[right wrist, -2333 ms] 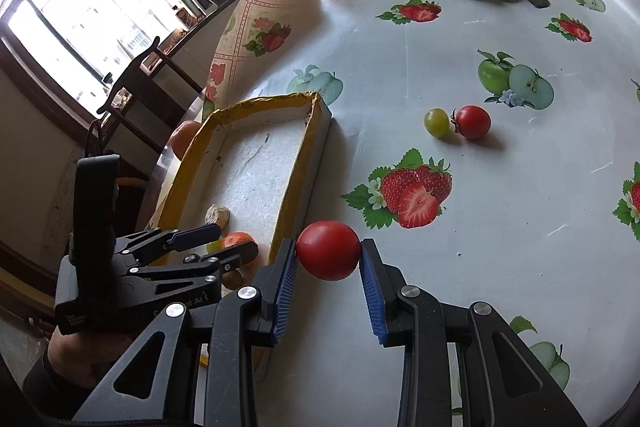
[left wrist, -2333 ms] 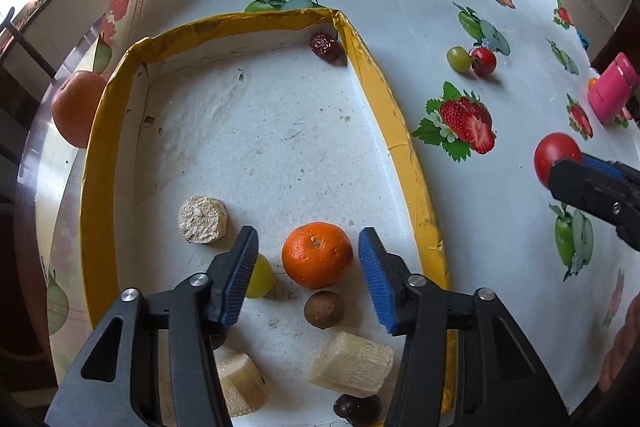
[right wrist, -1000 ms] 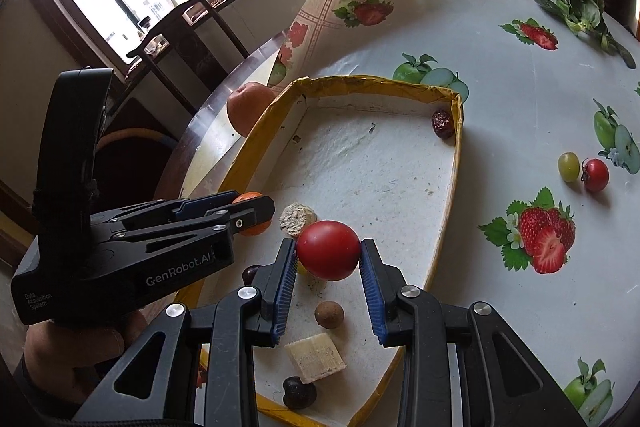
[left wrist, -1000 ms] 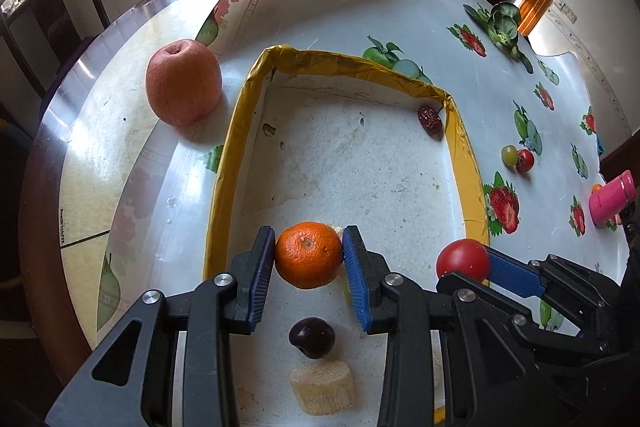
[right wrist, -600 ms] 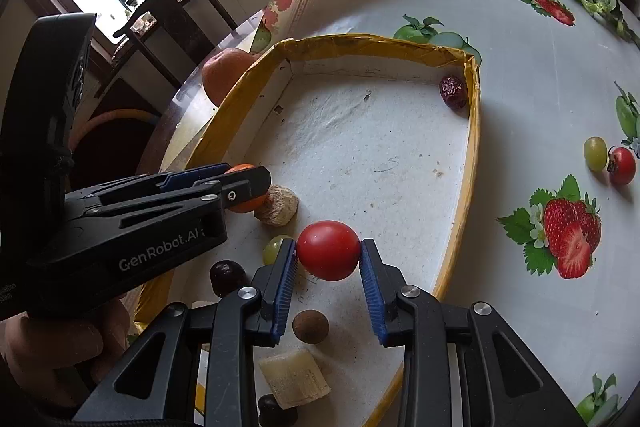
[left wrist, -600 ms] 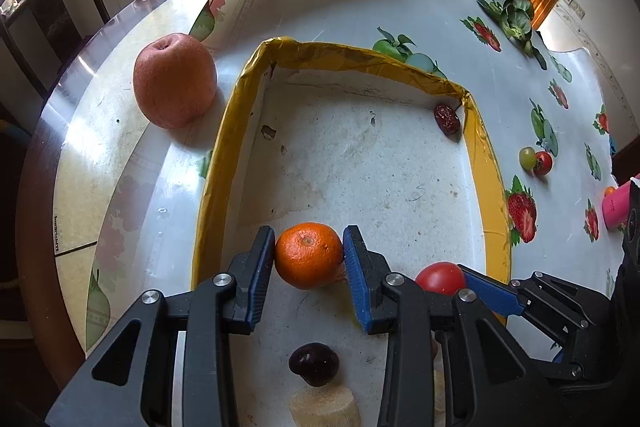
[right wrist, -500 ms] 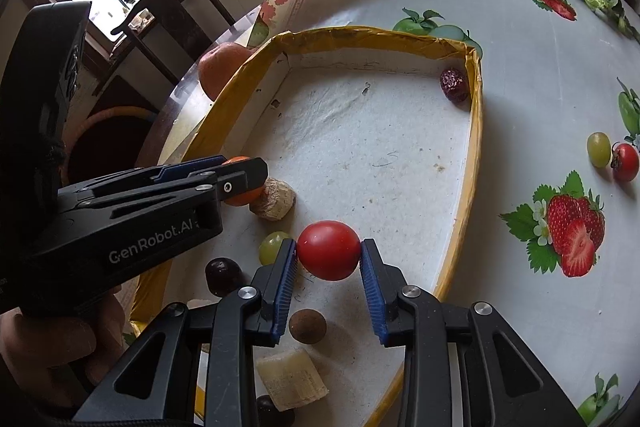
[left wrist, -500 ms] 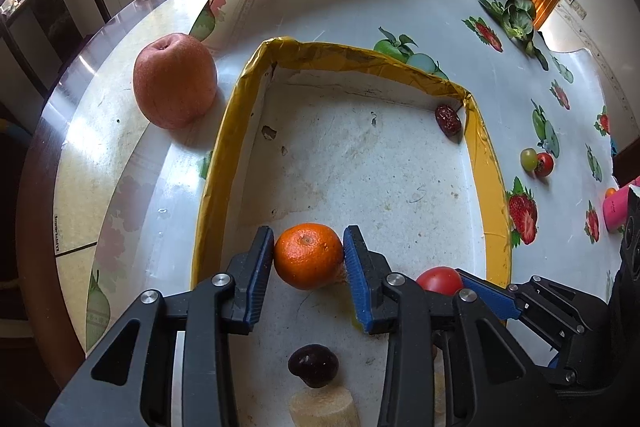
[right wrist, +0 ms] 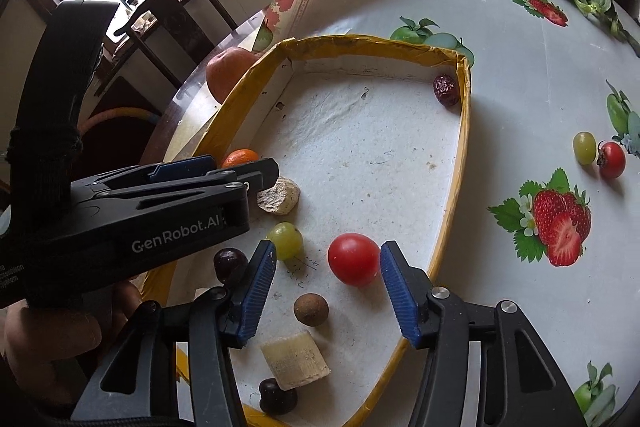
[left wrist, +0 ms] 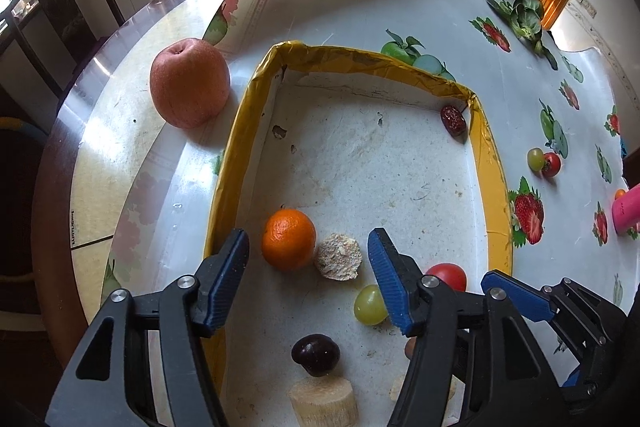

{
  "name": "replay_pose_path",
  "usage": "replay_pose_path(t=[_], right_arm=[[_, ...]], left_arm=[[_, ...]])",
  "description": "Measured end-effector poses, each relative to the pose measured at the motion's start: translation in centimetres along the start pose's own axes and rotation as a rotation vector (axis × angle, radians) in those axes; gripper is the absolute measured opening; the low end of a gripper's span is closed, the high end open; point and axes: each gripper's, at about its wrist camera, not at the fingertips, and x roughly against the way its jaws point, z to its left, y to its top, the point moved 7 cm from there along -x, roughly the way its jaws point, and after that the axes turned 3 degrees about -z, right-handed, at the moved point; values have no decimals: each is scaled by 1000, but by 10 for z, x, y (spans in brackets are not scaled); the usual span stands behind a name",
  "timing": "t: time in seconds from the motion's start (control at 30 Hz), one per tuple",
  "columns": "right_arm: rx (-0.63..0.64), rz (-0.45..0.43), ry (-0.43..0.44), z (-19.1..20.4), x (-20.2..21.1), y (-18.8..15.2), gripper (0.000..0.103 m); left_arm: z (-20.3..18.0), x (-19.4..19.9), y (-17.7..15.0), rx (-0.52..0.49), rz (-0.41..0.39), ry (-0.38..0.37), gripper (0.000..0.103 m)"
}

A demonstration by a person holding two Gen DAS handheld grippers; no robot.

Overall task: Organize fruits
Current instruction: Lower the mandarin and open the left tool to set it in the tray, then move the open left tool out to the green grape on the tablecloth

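Note:
A yellow-rimmed tray [left wrist: 491, 163] [right wrist: 464, 131] holds several fruits. My left gripper [left wrist: 308, 263] is open; the orange mandarin [left wrist: 289, 245] [right wrist: 239, 157] lies on the tray floor between its fingers, beside a round beige piece [left wrist: 338, 262]. My right gripper [right wrist: 326, 281] is open; the red tomato [right wrist: 354, 259] [left wrist: 448, 275] rests on the tray between its fingers. A green grape [left wrist: 370, 305] [right wrist: 285, 239], dark cherries [left wrist: 316, 354] [right wrist: 230, 265], a brown longan [right wrist: 311, 309], cane chunks [right wrist: 295, 361] and a red date [left wrist: 453, 120] [right wrist: 446, 90] also lie in the tray.
A large apple [left wrist: 189, 83] [right wrist: 230, 73] sits on the table left of the tray. A green grape [right wrist: 584, 147] and small red tomato [right wrist: 612, 159] lie on the fruit-print cloth to the right. A pink object [left wrist: 626, 213] and leafy greens [left wrist: 526, 17] lie farther off.
Both grippers have opened. The mandarin and the tomato, held half a second ago, now rest on the tray floor. The left gripper sits slightly farther back.

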Motion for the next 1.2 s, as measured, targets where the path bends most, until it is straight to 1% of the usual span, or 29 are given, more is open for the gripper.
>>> replay_pose_path(t=[0.23,0.4,0.87,1.2], right_arm=[[-21,-45,-8,-6,27,1,56],[-43,-75,-21,-17,46,0,56],[-117,-120,-72,-68,86,-17,56],[-176,-137,-99,-106,102,-27,56]], left_arm=[[-6,11,-3,0,-11,-7,61],[-19,20,-4,-11,-23,-18,61],[-75,37,-6,-79,-46,-58,61],[-112,37,-10,-120,-34,-85,61]])
